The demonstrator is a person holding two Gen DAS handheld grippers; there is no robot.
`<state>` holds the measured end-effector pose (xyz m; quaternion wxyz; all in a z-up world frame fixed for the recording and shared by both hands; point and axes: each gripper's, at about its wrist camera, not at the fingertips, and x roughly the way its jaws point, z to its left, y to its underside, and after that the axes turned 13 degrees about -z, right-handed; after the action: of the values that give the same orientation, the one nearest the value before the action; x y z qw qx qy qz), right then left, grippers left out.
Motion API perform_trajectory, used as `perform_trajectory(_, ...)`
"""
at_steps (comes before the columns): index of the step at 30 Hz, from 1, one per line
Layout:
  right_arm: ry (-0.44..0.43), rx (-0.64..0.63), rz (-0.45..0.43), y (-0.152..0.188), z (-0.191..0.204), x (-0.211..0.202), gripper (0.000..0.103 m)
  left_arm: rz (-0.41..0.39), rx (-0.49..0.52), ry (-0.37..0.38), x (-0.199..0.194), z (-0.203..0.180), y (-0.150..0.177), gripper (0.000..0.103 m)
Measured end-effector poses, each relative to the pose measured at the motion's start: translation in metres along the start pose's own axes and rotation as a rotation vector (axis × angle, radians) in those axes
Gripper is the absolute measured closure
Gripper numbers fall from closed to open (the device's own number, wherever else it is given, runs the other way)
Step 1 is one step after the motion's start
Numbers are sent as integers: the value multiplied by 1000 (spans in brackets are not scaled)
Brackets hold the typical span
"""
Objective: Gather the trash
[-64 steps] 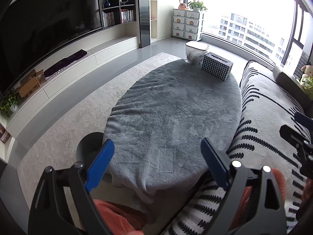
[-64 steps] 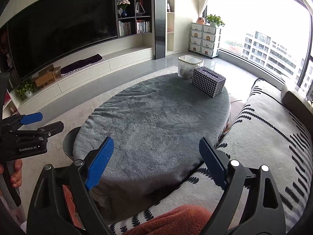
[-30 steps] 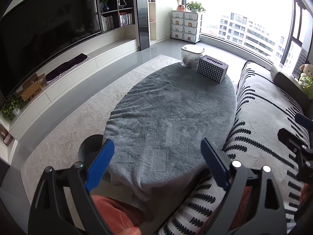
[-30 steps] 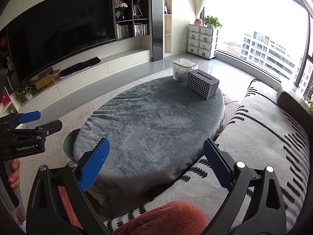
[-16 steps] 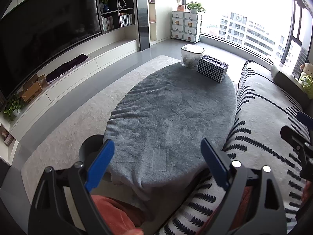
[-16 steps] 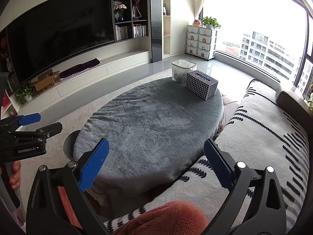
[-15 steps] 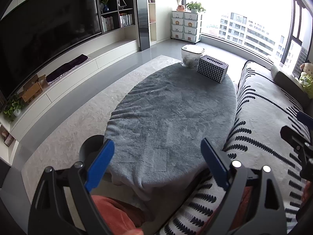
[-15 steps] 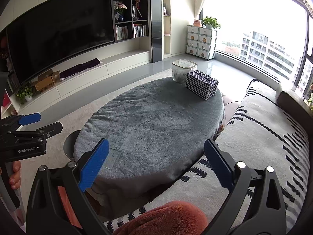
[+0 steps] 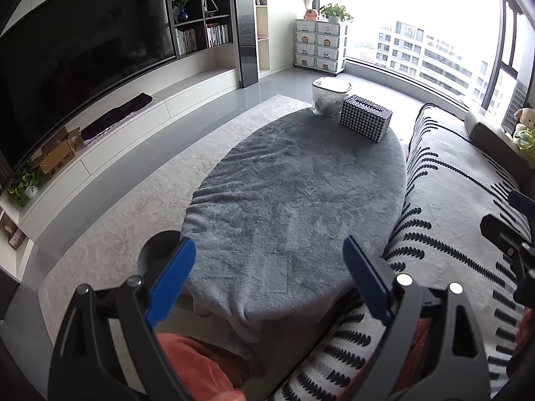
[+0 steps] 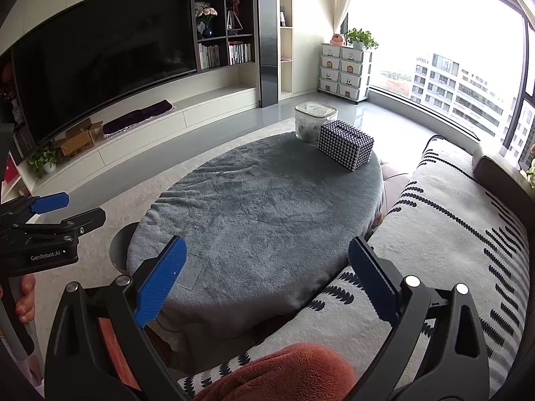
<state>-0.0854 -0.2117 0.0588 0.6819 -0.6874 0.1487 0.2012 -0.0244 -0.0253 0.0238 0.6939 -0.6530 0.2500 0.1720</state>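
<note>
Beside table, bin half hidden; both claws wide open, empty.

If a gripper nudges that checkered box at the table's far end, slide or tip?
Checkered box sits low and wide on its broad face, so it probably slides rather than tips. The plush grey table cover may drag on it. It looks like a light tissue box.

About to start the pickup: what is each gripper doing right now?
Left gripper: open, holding nothing.
Right gripper: open, holding nothing.
</note>
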Motion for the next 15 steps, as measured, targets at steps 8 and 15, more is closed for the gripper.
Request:
perform_trajectory(8,1,0,-5,-2,0,0,9,-9,-4,0,-3,-1,-3,14)
perform_trajectory(15,1,0,-6,-3,-1,-1,9,-10,-4,0,-3,-1,-3,14)
